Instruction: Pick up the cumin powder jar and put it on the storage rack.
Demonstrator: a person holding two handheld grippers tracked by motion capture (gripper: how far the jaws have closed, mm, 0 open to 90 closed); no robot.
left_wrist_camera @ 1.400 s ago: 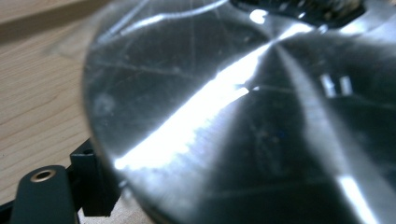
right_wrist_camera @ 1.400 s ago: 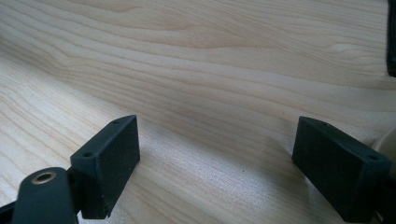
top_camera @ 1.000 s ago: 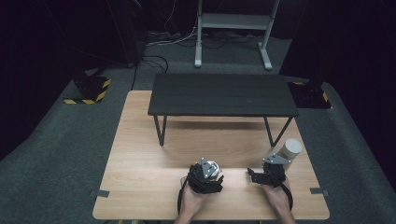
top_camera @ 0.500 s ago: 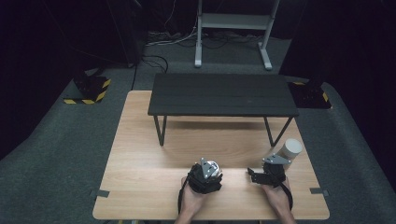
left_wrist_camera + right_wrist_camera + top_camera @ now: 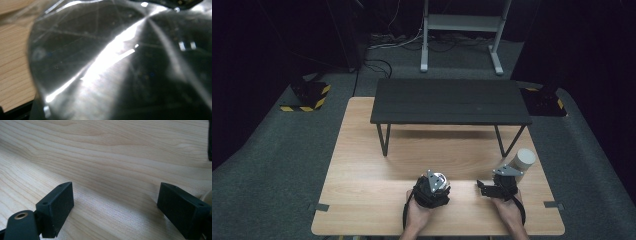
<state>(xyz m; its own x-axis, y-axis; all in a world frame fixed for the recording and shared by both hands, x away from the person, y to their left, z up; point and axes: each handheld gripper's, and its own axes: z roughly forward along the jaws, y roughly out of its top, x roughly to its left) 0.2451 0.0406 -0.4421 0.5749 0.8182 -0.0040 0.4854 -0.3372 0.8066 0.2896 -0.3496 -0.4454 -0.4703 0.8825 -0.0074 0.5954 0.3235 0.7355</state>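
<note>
My left gripper rests on the wooden table near its front edge, held by a hand, with a shiny metal thing right at its far side. In the left gripper view that dull reflective metal surface sits very close to the camera and hides the jaws. My right gripper lies to the right, also held by a hand. Its black pads stand wide apart over bare wood with nothing between them. A pale cylinder stands just behind the right gripper.
A low black bench-like shelf on thin legs spans the far half of the table. Beyond the table are grey carpet, a white metal stand and two black boxes with yellow-black tape.
</note>
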